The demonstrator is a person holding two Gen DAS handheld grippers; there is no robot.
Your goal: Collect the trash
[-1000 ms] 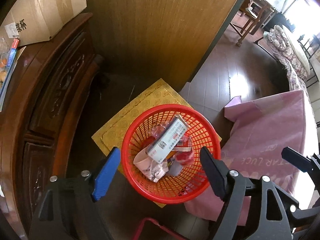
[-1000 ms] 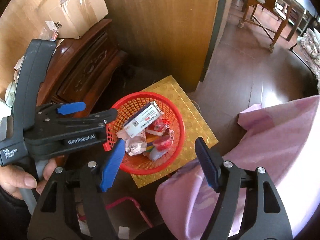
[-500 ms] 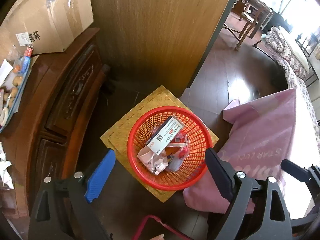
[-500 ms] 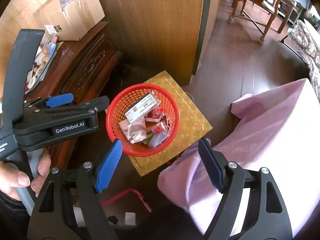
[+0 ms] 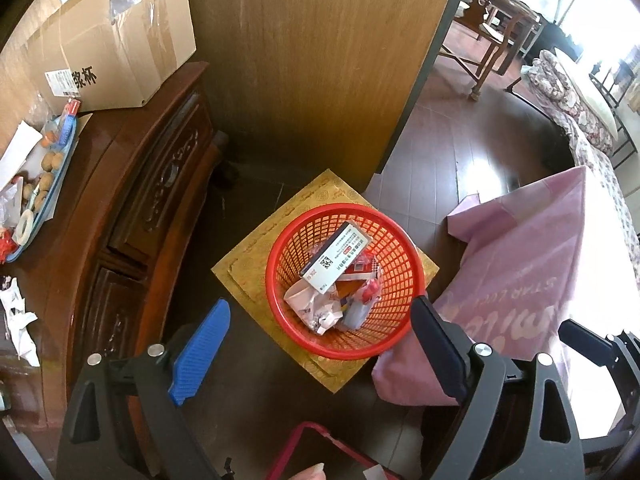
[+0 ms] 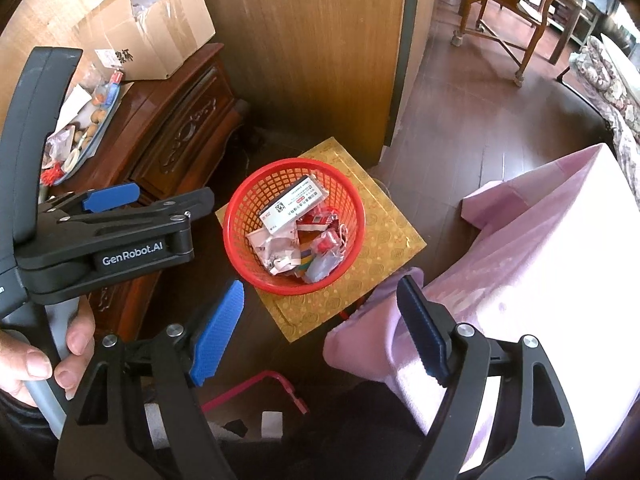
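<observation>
Trash deposited in red mesh basket; both grippers empty above it.
Left gripper and right gripper fingers have just been opening, now wide, nothing between. Medicine box and wrappers lie inside; crumpled paper on cabinet judged outstanding.

Home living rm, carved wood cabinet, wooden chairs, dark wood floor
</observation>
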